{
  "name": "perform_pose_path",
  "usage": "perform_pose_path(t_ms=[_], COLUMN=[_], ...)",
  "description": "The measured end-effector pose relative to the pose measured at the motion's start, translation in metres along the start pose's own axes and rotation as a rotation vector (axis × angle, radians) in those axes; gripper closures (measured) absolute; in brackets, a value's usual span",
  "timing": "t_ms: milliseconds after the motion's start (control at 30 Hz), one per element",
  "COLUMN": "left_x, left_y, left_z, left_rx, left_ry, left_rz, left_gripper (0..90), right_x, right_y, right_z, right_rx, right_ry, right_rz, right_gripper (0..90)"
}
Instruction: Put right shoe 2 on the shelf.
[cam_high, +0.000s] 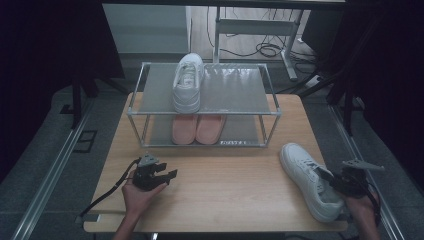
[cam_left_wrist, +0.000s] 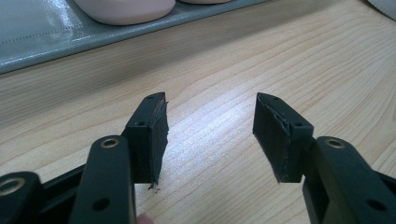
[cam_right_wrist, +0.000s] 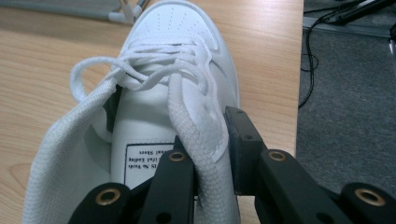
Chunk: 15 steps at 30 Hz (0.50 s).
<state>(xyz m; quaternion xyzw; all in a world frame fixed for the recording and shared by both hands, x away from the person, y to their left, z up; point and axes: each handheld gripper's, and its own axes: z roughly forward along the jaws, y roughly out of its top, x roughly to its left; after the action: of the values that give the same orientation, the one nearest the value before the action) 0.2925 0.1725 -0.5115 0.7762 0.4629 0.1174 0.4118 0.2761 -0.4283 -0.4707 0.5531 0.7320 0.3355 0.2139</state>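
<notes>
A white sneaker (cam_high: 308, 178) lies on the wooden table (cam_high: 225, 170) at the right, toe toward the shoe rack. My right gripper (cam_high: 334, 181) is shut on its collar: one jaw sits inside the white sneaker (cam_right_wrist: 159, 121), the other outside its right wall. My left gripper (cam_high: 161, 177) rests low over the table at the left, open, with bare wood between its fingers (cam_left_wrist: 149, 135). A second white sneaker (cam_high: 188, 82) stands on the rack's top shelf. A pair of pink shoes (cam_high: 197, 129) sits on the lower shelf.
The metal-framed shoe rack (cam_high: 250, 90) stands at the table's far side. The table's right edge runs just beside the held sneaker. Cables (cam_high: 265, 49) and desk legs lie on the floor behind the rack. Bare wood spans the table's middle.
</notes>
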Motion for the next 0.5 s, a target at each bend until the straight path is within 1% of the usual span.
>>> perform_pose_path(t_ms=[100,300,500], left_x=[0.0,0.0,0.0], left_y=[0.0,0.0,0.0], left_z=[0.0,0.0,-0.001], left_rx=[0.001,-0.001,-0.001], left_ry=[-0.001,0.001,0.003], left_rz=[0.0,0.0,-0.001], left_gripper=[45.4,45.4,45.4], right_x=[0.002,0.008,0.015], right_y=[0.0,0.001,0.002], right_z=[-0.002,-0.007,-0.015], right_rx=[-0.016,-0.043,-0.085], right_ry=[0.002,0.013,0.044], right_rz=[0.005,-0.001,0.004], right_gripper=[80.6,80.5,80.5])
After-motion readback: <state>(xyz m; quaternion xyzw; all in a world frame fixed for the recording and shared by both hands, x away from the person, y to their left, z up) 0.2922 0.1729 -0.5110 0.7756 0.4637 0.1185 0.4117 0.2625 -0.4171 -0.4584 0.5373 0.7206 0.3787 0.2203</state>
